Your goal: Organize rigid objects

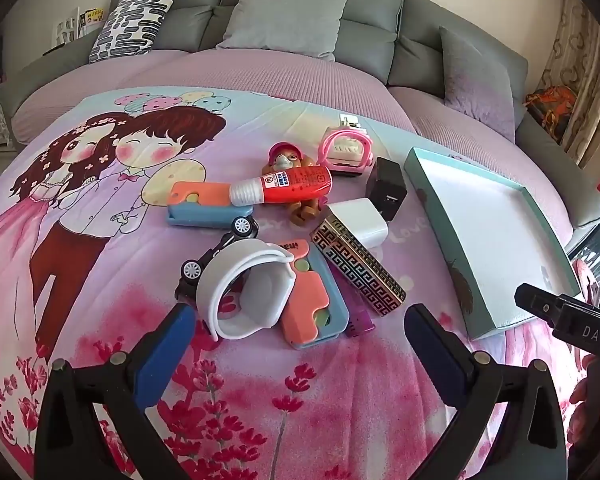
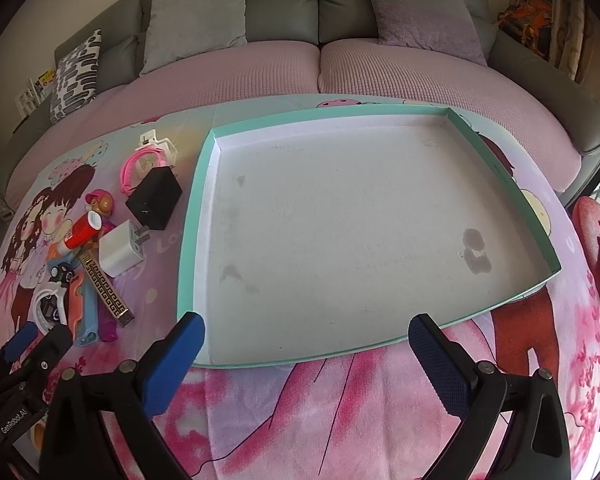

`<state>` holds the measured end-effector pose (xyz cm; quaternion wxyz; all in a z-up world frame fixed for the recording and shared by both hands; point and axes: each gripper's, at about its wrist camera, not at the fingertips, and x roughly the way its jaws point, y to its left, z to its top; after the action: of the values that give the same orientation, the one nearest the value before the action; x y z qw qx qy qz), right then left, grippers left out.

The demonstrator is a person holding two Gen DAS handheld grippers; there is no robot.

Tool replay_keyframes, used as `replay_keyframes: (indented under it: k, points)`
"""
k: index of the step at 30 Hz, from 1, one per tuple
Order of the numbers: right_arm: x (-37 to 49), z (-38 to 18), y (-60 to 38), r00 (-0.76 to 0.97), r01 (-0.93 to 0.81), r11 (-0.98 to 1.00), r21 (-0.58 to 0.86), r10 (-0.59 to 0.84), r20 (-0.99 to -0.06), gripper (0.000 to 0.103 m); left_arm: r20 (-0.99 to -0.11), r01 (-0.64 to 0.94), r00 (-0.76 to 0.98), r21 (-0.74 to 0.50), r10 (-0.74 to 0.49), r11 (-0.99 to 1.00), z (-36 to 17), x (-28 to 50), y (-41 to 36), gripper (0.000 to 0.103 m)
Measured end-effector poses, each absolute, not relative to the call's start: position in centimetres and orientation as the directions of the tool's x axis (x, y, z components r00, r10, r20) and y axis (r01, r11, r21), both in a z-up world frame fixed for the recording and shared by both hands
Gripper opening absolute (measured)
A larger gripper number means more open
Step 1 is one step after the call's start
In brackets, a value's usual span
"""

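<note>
A pile of small objects lies on the cartoon blanket: a white watch band (image 1: 244, 288), a black toy car (image 1: 216, 252), two orange-and-blue cases (image 1: 316, 304) (image 1: 204, 204), a red glue bottle (image 1: 288, 186), a gold patterned lighter (image 1: 358, 268), a white charger (image 1: 360, 220), a black charger (image 1: 388, 184) and a pink toy (image 1: 344, 148). My left gripper (image 1: 300, 344) is open, just short of the watch band. A teal-rimmed shallow box (image 2: 196, 216) lies empty. My right gripper (image 2: 308, 344) is open at its near edge.
A grey sofa with cushions (image 1: 288, 16) stands behind the bed. A brown figurine (image 1: 288, 164) lies under the glue bottle. A purple lighter (image 1: 358, 318) sticks out beside the cases. The pile also shows in the right wrist view (image 2: 100, 248), left of the box.
</note>
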<state>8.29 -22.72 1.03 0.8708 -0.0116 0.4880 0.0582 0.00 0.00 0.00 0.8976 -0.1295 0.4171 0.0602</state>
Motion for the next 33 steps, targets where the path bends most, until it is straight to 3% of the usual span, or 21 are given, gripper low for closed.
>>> replay_keyframes:
  k: [28, 33]
  points:
    - [8.57, 0.83, -23.05, 0.509, -0.112, 0.993, 0.031, 0.084, -0.857, 0.103, -0.787, -0.226, 0.617, -0.189, -0.010, 0.956, -0.45, 0.04, 0.14, 0.103]
    - [8.58, 0.84, -23.06, 0.508, -0.114, 0.993, 0.030, 0.085, -0.857, 0.103, -0.753, -0.215, 0.658, -0.189, -0.001, 0.958, -0.49, -0.09, 0.12, 0.103]
